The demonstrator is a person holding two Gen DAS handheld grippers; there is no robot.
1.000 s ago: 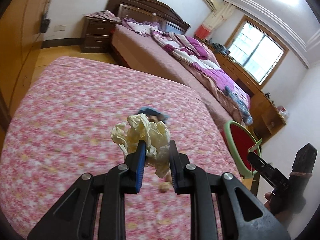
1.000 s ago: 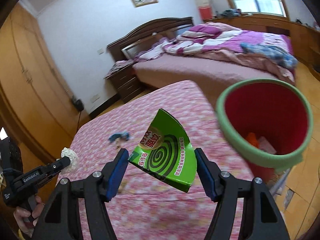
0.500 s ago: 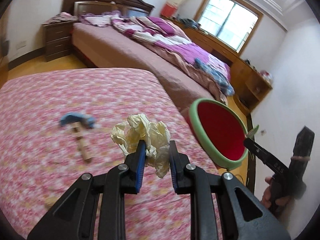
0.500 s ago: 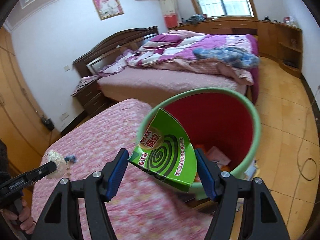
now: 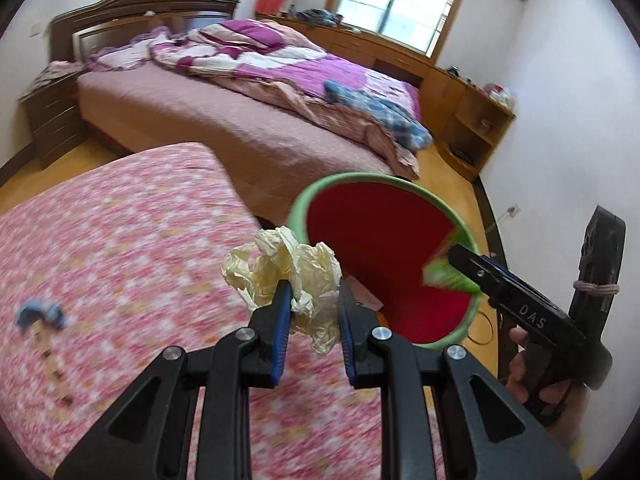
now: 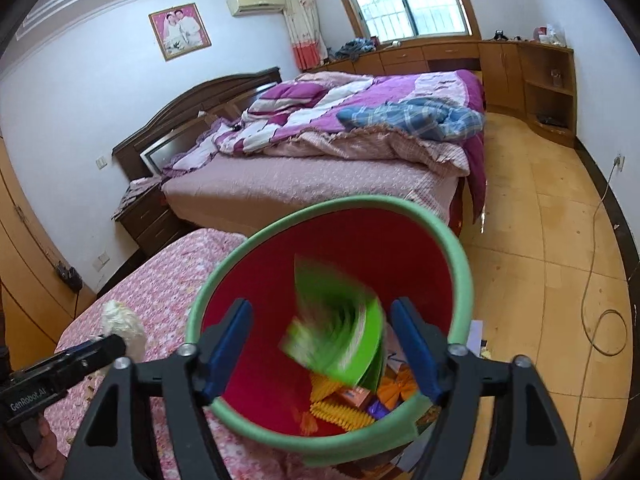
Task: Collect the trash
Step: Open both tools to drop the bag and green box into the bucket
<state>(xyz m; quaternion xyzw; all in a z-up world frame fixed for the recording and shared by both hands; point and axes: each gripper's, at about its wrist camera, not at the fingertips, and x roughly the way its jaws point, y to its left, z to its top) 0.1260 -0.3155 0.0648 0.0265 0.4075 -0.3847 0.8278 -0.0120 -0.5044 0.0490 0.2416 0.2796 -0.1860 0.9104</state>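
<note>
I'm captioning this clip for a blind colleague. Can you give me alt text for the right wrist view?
The right gripper, jaws just opened, hangs over a red bin with a green rim while a blurred green box drops free between its fingers. At lower left, the left gripper holds crumpled paper over a pink floral mattress; an unmade bed lies behind.

bin [image 6: 460, 276] on floor right of small bed [image 5: 120, 248]; big bed [image 6: 300, 184] behind; box [image 6: 336, 340] inside bin

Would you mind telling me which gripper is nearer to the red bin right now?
Right. The right gripper is open directly over the red bin, green box blurred between its jaws; the left gripper holds crumpled paper beside the rim.
</note>
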